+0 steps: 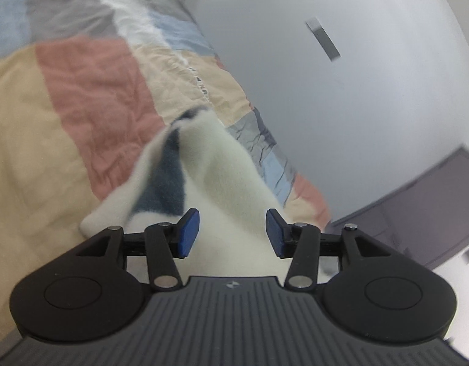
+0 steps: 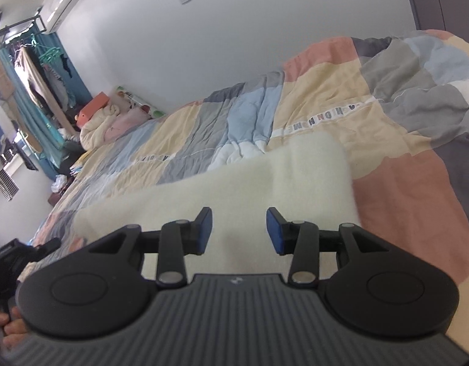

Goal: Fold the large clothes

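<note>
**Both tongs spread over fleece on the bed**

Left tongs [image 1: 232,232] spread wide, gripping nothing, poised above the cream fleece garment [image 1: 222,164]. Right tongs [image 2: 239,231] likewise parted and empty, over the same pale cloth. Spread out flat on the patchwork quilt [image 2: 313,91], probably for folding. Long axis stretching away from the right tongs, up the bed. One end, in the left view, turned over, baring a dark blue lining [image 1: 165,180].
</note>
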`<state>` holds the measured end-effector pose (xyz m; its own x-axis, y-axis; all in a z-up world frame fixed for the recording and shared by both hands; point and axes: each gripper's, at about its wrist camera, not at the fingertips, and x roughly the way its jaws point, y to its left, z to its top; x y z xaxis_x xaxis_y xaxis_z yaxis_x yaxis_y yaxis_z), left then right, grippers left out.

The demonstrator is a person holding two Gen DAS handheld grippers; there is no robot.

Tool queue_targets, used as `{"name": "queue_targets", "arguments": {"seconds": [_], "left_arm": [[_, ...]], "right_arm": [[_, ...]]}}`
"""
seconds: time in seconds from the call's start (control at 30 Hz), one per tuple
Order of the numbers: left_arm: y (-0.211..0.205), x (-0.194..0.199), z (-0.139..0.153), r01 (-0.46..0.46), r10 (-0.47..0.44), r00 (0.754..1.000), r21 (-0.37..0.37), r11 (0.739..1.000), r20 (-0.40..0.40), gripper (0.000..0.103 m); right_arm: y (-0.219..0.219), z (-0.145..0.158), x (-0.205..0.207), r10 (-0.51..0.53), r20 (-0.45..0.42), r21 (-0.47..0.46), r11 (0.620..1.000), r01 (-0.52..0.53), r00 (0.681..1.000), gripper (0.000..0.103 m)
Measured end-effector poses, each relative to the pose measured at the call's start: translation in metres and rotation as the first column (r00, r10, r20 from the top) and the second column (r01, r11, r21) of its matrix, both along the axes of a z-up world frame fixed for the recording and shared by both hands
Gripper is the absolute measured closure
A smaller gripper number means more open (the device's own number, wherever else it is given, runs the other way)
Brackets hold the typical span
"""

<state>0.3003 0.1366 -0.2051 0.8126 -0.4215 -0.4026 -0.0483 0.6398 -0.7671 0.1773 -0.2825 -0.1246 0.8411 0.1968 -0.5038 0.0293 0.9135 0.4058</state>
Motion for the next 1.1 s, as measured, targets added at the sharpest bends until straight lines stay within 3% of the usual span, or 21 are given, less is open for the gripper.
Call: {"name": "queue_targets", "arguments": {"seconds": [0.13,0.27,0.43,0.73,0.93,1.1], "left_arm": [[-0.019,0.005,0.004,0.029,-0.032,0.999,0.177,0.984,0.013,0.050],[-0.037,0.019,0.015,0.029,-0.052,0.997,0.384,0.923,0.049,0.050],[-0.047,0.050,0.009,0.043,-0.067,0.997,0.509,0.860,0.030,0.050],[-0.054,0.093,-0.018,0.092,-0.089,0.995,0.564,0.820,-0.033,0.050],[-0.047,0.105,-0.026,0.111,-0.099,0.994,0.536,0.837,-0.051,0.050],[-0.050,0.091,-0.022,0.100,-0.103,0.994,0.555,0.826,-0.026,0.050]], "right_arm": [[0.011,0.002,0.006,0.025,0.005,-0.050,0.998,-0.025,1.000,0.060],[0.030,0.000,0.028,0.096,-0.017,-0.115,0.989,-0.098,0.995,0.060],[0.049,0.002,0.057,0.170,-0.034,-0.188,0.967,-0.174,0.985,0.060],[0.046,-0.027,0.090,0.187,-0.074,-0.165,0.966,-0.197,0.980,0.060],[0.047,-0.037,0.110,0.193,-0.084,-0.160,0.966,-0.204,0.978,0.060],[0.045,-0.036,0.107,0.187,-0.077,-0.155,0.968,-0.198,0.979,0.060]]}}
